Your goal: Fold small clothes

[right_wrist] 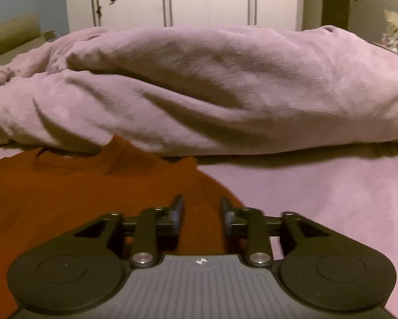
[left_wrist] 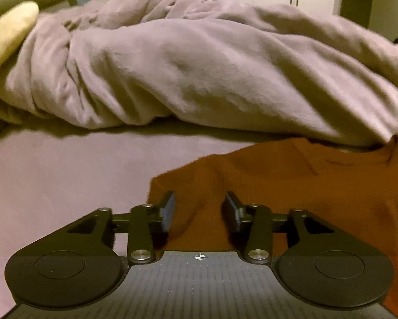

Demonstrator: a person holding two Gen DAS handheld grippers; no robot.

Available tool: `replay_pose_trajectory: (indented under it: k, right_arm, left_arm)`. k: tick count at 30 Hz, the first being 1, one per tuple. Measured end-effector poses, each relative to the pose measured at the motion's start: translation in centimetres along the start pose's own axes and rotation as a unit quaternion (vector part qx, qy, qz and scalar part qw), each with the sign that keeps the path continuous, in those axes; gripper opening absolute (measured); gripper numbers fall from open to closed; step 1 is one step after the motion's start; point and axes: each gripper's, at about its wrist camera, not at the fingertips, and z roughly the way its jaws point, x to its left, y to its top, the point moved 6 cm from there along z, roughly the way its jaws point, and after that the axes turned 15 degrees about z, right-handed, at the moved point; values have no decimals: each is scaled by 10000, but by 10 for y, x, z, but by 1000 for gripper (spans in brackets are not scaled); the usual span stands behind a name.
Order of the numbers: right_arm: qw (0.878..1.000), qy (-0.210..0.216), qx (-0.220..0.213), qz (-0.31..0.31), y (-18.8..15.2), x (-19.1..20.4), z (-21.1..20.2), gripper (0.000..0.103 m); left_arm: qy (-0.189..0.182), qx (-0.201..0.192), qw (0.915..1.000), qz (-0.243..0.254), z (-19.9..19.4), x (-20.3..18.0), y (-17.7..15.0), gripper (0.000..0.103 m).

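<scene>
Left tongs (left_wrist: 199,207): jaws parted, nothing between them, poised low over the left edge of the orange garment (left_wrist: 292,186). The cloth's left corner sits just outside the left finger; most of the fabric spreads ahead of and to the right of these tongs. A raised fold runs forward from between the fingers.

The garment lies flat on the lilac bed sheet (left_wrist: 52,172), spread out, its far edge with what looks like a neckline tucked against the bunched lilac duvet (left_wrist: 199,66) ahead. A yellowish pillow or cushion (left_wrist: 7,34) lies far left, beyond the duvet.

Right tongs (right_wrist: 202,212): also standing apart and holding nothing, over the garment's right edge. From here the orange garment (right_wrist: 79,186) spreads ahead and to the left; bare bed sheet (right_wrist: 318,199) lies right of the right finger. White wardrobe doors (right_wrist: 209,0) stand behind the duvet.

Handling, by judgement: thin, light knit, fully limp, no stiffness to carry a fold on its own. It should slide easily over the sheet and bunch if pushed. It is not fragile. The pads will need a pinch of the edge, not the flat middle. Best hold looks like the near corners or side hems, one per tongs, lifted together so the cloth hangs even.

Risk: snagging the sheet along with the hem; far edge catching under the duvet.
</scene>
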Motion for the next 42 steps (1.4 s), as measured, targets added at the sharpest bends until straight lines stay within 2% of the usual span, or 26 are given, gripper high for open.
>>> replay_pose_trajectory:
  k: [4, 7, 8, 9, 11, 14, 18, 23, 30, 31, 33, 38, 42]
  right_arm:
    - [9997, -3, 227, -15, 1, 7, 11, 32]
    - [9989, 52, 452, 140, 4, 10, 20, 31]
    - [9989, 84, 437, 164, 5, 12, 21, 27]
    - [9991, 120, 399, 90, 4, 15, 20, 14]
    - [9992, 105, 329, -174, 2, 22, 20, 11]
    - [9993, 3, 95, -355, 2, 26, 16, 8]
    - [9987, -162, -256, -403, 11, 29, 8, 7]
    - [9945, -312, -635, -769, 20, 42, 1, 7]
    - [9905, -515, -871, -935, 25, 48, -3, 6]
    - [9900, -540, -903, -936, 25, 48, -4, 2]
    - [9864, -738, -1065, -1016, 26, 46, -6, 0]
    - [9881, -706, -971, -958, 25, 39, -9, 1]
    - [9856, -1014, -988, -925, 25, 33, -7, 1]
  left_arm:
    - [-245, 34, 9993, 282, -3, -12, 4, 50]
    - [-136, 87, 9985, 528, -1, -20, 2, 45]
    - [-86, 107, 9981, 594, 0, -21, 1, 37]
    - [-14, 123, 9978, 654, 1, -22, 1, 33]
    - [94, 139, 9972, 723, 2, -24, 1, 19]
    - [199, 122, 9967, 775, 0, -24, 3, 10]
    - [332, 102, 9969, 707, -2, -18, 7, 8]
    - [455, 41, 9975, 539, -4, -8, 11, 7]
    - [664, -109, 9966, 469, -10, -1, 17, 7]
    - [697, -125, 9965, 452, -10, 0, 18, 7]
    - [695, -143, 9965, 438, -11, 1, 20, 7]
    - [789, -139, 9959, 421, -10, 0, 22, 7]
    - [890, -78, 9957, 262, -7, 5, 22, 8]
